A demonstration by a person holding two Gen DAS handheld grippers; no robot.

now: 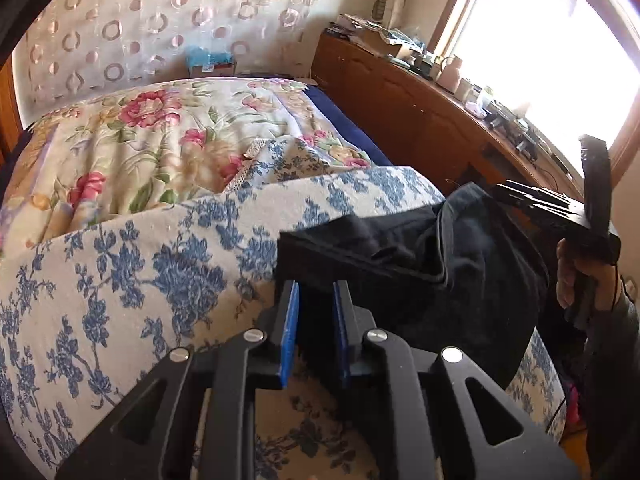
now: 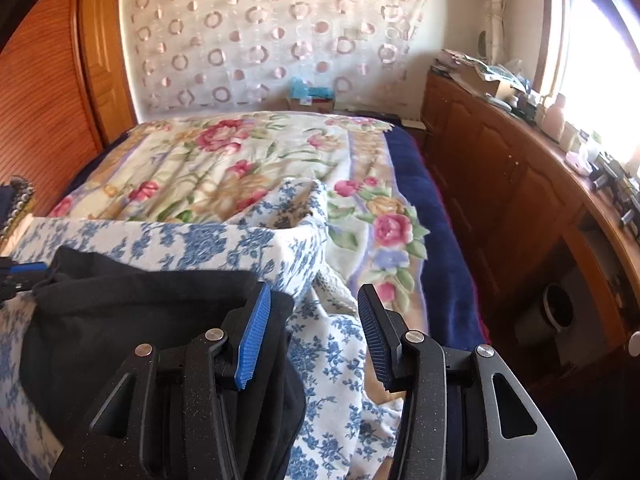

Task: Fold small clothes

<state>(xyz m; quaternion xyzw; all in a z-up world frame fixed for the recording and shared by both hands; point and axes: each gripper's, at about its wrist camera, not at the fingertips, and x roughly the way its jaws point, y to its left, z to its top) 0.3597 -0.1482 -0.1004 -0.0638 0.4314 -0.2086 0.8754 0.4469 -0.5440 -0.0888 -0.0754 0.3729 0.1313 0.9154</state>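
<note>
I am looking over a bed [image 2: 404, 152] under a floral blanket [image 2: 240, 152], and nearer to me a blue-and-white flowered cloth [image 1: 120, 264] is serving as my work surface. The 1 garment I am handling, a small black piece of clothing [image 1: 460, 264], is lying bunched on that flowered cloth, close in front of both tools.

I am judging it as light, soft and limp: it is sagging into folds, so it is going to drape and crumple rather than hold any shape, and a layer could slide off if I pinch too shallow. The matte knit is not looking slippery against the ribbed blue pads [image 2: 254, 340].

The left gripper [image 1: 316, 300] is standing nearly together, and dark fabric is sitting between its 2 pads; I am reading that as a pinch on the garment's near edge, though how many layers it is holding I cannot tell. The right gripper [image 2: 314, 332] is standing apart, clamped on nothing, its inner finger resting just against the garment's right edge.

For a clean fold I am favouring hems or corners, taken deep enough to catch every layer.
</note>
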